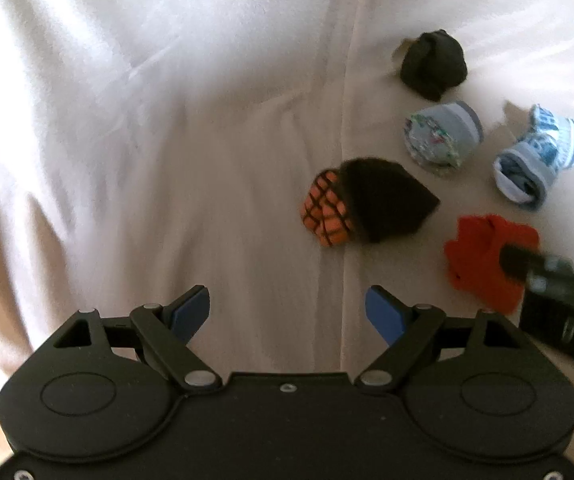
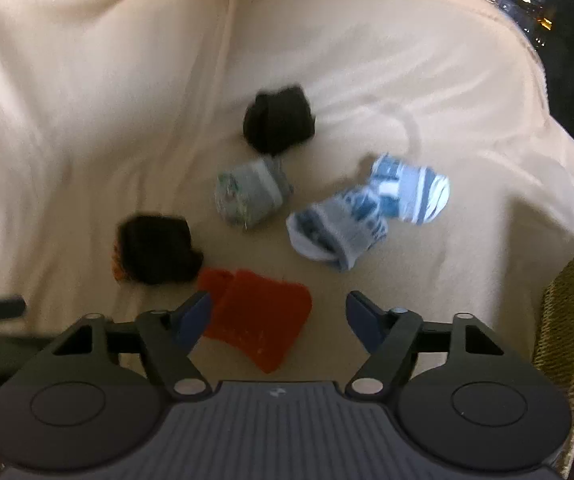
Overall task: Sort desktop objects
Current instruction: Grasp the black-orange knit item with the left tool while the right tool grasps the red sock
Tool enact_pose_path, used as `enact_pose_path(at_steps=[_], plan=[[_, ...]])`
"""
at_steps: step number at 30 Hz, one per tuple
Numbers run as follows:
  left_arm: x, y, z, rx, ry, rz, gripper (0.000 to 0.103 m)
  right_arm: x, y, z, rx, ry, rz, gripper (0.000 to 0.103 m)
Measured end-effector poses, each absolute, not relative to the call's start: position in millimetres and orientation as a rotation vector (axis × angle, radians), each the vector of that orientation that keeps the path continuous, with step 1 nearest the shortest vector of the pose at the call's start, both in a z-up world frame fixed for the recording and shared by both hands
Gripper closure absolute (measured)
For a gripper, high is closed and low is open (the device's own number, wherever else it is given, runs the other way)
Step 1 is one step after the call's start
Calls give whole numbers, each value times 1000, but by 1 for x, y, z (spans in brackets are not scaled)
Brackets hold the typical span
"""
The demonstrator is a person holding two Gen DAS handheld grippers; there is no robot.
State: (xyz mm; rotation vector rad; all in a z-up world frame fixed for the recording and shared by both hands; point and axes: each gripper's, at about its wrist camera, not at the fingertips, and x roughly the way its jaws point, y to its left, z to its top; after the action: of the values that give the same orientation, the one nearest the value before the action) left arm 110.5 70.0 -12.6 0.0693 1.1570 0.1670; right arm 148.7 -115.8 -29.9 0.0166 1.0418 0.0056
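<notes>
Step in hand, as I judge it: approach to a pick. Five rolled sock bundles lie loose on the cream cloth, none yet sorted. A woven basket shows at the right edge of my right view; it may be the destination, though that is a guess.

My right gripper points steeply down at the red bundle. Its jaws stand apart. The bundle lies partly between them, against or just beside my left-hand finger in the picture and clear of the other. The pads do not press on it; nothing is held.

My left gripper hovers over bare cloth. Its jaws stand wide apart and empty, touching nothing. The black-and-orange bundle lies ahead of it, just right of centre.

Other items:
- black bundle, farthest from me;
- grey bundle, just in front of the black one;
- blue-and-white bundle, right of the grey one.

Next move, as I judge it: centre the right gripper over the red bundle so that both pads flank it, lower until the tips reach the cloth, then close. The bundle is soft and will compress, so the grip should take its thick middle and not a loose edge. Risk: pinching the cloth along with it.
</notes>
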Motion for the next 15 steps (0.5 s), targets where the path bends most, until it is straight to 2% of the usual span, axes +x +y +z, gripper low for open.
enact_pose_path(at_steps=[8, 10, 14, 15], plan=[[144, 64, -27, 98, 1146, 156, 19, 159, -127, -56, 174, 1129, 26, 38], [150, 58, -28, 112, 1126, 138, 12, 159, -126, -59, 197, 1148, 44, 47], [159, 50, -30, 148, 1101, 103, 11, 157, -117, -60, 165, 1151, 72, 61], [161, 49, -32, 143, 1108, 93, 11, 156, -114, -59, 142, 1144, 76, 69]])
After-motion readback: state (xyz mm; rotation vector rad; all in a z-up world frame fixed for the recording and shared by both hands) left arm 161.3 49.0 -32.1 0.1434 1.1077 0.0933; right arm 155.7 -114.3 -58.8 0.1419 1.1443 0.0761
